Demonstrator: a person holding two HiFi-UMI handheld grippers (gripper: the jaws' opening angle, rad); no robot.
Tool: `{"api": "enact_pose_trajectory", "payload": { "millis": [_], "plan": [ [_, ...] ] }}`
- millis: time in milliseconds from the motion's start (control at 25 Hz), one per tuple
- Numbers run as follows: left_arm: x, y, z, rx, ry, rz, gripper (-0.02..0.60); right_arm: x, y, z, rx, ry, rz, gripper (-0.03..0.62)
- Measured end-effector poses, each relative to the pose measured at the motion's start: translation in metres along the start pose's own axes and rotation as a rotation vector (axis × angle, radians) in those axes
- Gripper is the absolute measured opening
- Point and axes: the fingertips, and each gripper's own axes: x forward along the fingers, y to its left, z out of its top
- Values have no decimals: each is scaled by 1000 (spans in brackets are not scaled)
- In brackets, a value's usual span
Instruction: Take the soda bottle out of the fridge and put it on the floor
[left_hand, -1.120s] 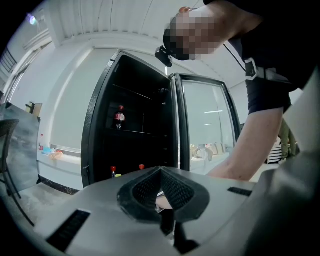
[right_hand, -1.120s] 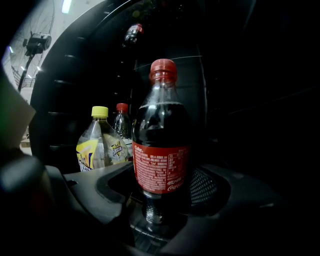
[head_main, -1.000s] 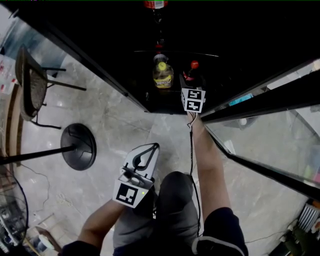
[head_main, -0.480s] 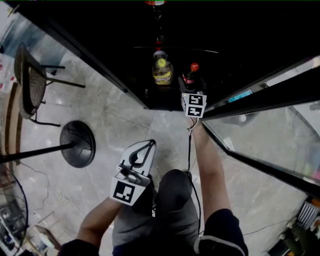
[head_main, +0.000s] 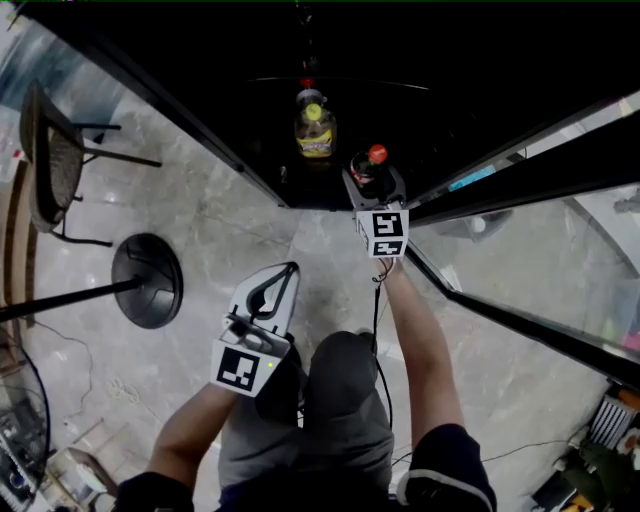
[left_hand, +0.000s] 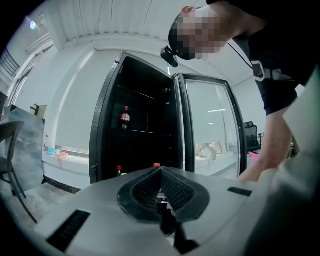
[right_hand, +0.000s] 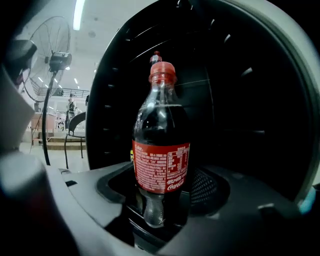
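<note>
**A:** Entry one, right gripper (head_main: 368, 180). How is it recorded?

**B:** Closed on the soda bottle (head_main: 376, 156), with the jaws set wide around its lower body. In the right gripper view the bottle is seen upright between the jaws, red cap on top and red label facing the camera. It is located just above the centre of the head view, at the open front of the fridge (head_main: 450, 60).

**A:** Left gripper (head_main: 288, 272)?

**B:** The jaws are brought together and nothing is held between them. It is placed at lower centre-left of the head view, over the floor (head_main: 230, 240) and well apart from the fridge.

**A:** The remaining items, by size?

**B:**
- **Fridge:** black, open, with a dark interior. The upper part of the head view is filled by it.
- **Floor:** pale marbled tiles, spread across the left and middle of that view.
- **Glass door (head_main: 560, 270):** swung open, with its dark frame run diagonally across the right side.
- **Standing fan (head_main: 147, 280):** its round black base and pole are noted at the left edge.
- **Chair (head_main: 50, 165):** a dark mesh back on thin legs, in the upper left.
- **Yellow-capped bottle (head_main: 314, 128):** listed inside the fridge, just up and left of the held bottle and apart from it.
- **Second cola bottle (left_hand: 125, 117):** seen upright on a higher shelf, left of centre in the left gripper view.
</note>
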Motion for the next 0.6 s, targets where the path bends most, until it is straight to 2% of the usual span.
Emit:
{"api": "enact_pose_trajectory", "payload": {
  "millis": [280,600],
  "plan": [
    [6,9,-14,7,0,11,25,-39,31,-27,8,35,96,316],
    [9,16,-39,18,2,19,25,-77,60,-82,32,80,173,316]
  ]
}}
